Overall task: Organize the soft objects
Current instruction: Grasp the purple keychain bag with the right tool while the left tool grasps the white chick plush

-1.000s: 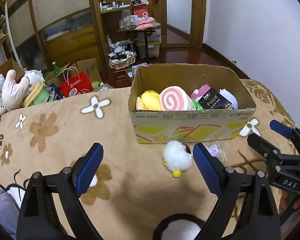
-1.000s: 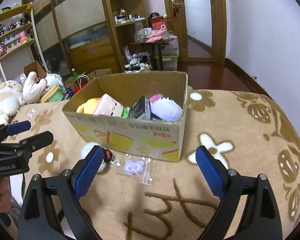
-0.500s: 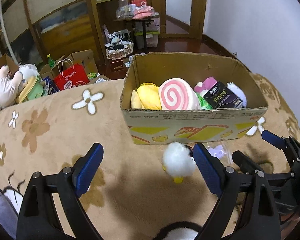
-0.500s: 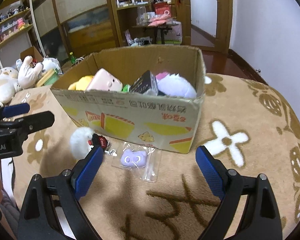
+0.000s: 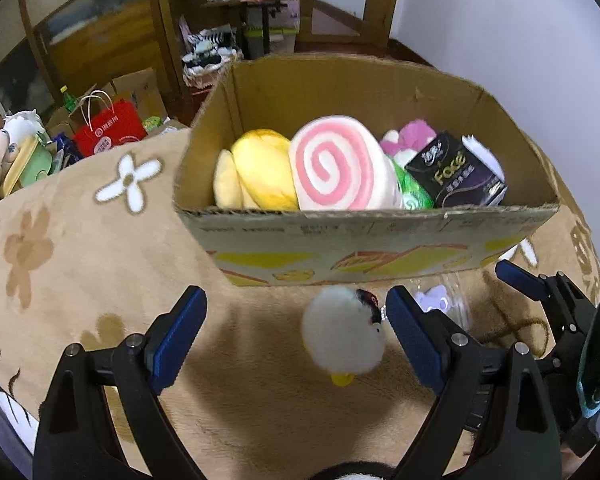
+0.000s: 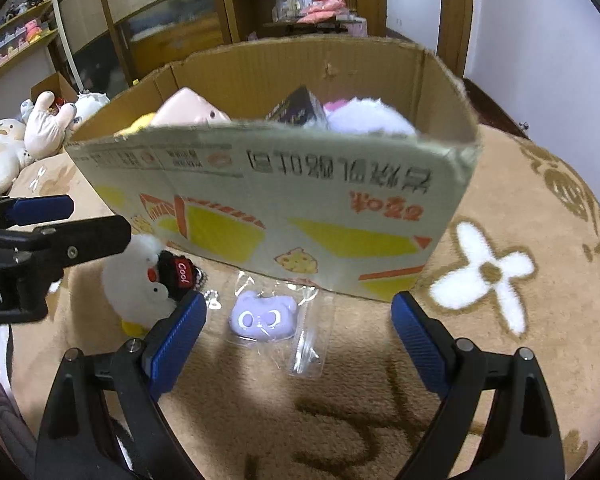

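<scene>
A white fluffy duck plush (image 5: pixel 346 332) with a black "Cool" tag lies on the tan blanket just in front of the cardboard box (image 5: pixel 364 240). My left gripper (image 5: pixel 296 340) hangs open above it, the plush near its right finger. In the right wrist view the same duck plush (image 6: pixel 140 284) sits left of my open right gripper (image 6: pixel 298 340). Between the right fingers lies a purple soft toy in a clear bag (image 6: pixel 264 316). The box (image 6: pixel 280 200) holds a pink swirl cushion (image 5: pixel 340 168), a yellow plush (image 5: pixel 260 172) and a black tissue pack (image 5: pixel 456 176).
The blanket (image 6: pixel 500 320) with flower prints covers the surface. Stuffed animals (image 6: pixel 16 140) sit at its far left edge. A red paper bag (image 5: pixel 110 128), cartons and wooden shelves stand on the floor beyond. The other gripper (image 5: pixel 548 300) shows at the right of the left view.
Both grippers have come lower and closer to the box; the duck plush and the bagged purple toy now look larger and sit between or beside the fingers. Both stay open.
</scene>
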Action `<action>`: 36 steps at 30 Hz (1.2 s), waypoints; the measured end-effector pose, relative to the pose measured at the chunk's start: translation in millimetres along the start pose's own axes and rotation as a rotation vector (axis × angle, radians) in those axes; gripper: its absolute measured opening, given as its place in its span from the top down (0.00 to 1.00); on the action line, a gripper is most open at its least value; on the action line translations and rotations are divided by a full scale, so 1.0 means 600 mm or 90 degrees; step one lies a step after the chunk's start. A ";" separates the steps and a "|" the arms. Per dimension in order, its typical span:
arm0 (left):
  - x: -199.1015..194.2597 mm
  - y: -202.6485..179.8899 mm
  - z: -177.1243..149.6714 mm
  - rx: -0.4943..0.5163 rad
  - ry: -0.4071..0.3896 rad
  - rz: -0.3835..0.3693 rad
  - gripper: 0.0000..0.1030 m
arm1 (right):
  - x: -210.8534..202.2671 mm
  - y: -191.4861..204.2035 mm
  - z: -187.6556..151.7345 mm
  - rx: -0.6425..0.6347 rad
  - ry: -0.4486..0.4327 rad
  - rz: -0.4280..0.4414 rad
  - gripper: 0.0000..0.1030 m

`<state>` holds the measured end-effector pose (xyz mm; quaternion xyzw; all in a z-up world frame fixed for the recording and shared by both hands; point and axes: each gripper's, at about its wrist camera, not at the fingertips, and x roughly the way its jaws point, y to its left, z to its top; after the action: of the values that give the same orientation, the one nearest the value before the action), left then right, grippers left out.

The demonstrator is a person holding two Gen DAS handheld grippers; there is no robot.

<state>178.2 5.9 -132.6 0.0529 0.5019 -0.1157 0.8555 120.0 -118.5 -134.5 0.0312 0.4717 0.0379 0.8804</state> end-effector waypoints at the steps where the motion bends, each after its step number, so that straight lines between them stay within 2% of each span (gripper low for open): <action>1: 0.005 -0.003 -0.001 0.004 0.004 0.002 0.12 | 0.004 0.001 -0.001 0.000 0.004 0.001 0.05; 13: 0.061 -0.018 -0.015 0.004 0.066 -0.012 0.12 | 0.036 0.022 -0.013 -0.020 0.026 0.022 0.05; 17: 0.072 -0.004 -0.012 -0.024 0.079 -0.028 0.15 | 0.037 0.038 -0.016 -0.036 0.026 0.026 0.05; 22: 0.078 0.014 -0.012 -0.073 0.091 -0.077 0.28 | 0.045 0.060 -0.018 -0.054 0.026 0.017 0.05; 26: 0.089 0.014 -0.015 -0.075 0.113 -0.097 0.35 | 0.052 0.071 -0.018 -0.053 0.029 0.009 0.05; 33: 0.096 0.004 -0.018 -0.054 0.123 -0.076 0.55 | 0.061 0.081 -0.017 -0.038 0.038 0.002 0.05; 36: 0.094 0.000 -0.017 -0.054 0.127 -0.071 0.57 | 0.062 0.074 -0.018 -0.031 0.034 -0.008 0.09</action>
<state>196.0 0.1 -186.9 -0.0002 0.5908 -0.1362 0.7952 129.7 -70.4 -167.3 0.0058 0.4940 0.0450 0.8683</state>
